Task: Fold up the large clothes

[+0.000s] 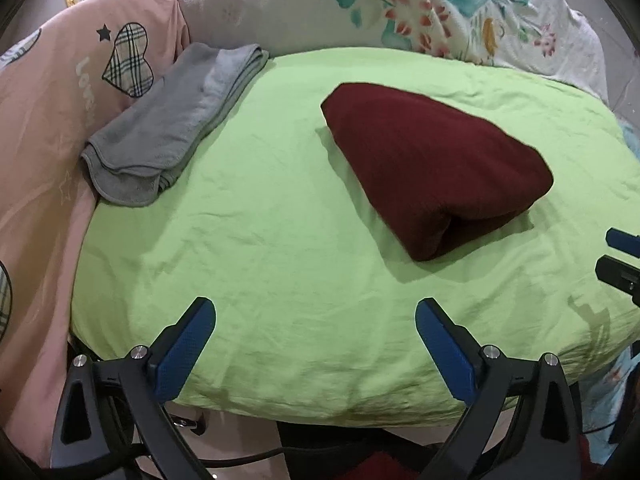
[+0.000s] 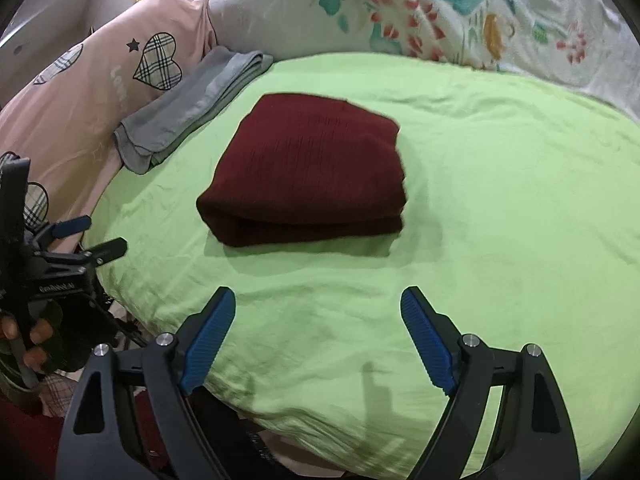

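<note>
A dark red knitted garment lies folded into a thick bundle on the light green sheet. My left gripper hangs open above the sheet's near edge, short of the bundle and to its left, with nothing between its blue pads. My right gripper is open too, above the sheet just in front of the bundle, empty. The right gripper's fingertips peek in at the right edge of the left wrist view. The left gripper and the hand holding it show at the left of the right wrist view.
A folded grey cloth lies at the sheet's left edge against a pink quilt with checked hearts. A white floral quilt is heaped along the back. Beyond the near edge the sheet drops to cables and dark floor.
</note>
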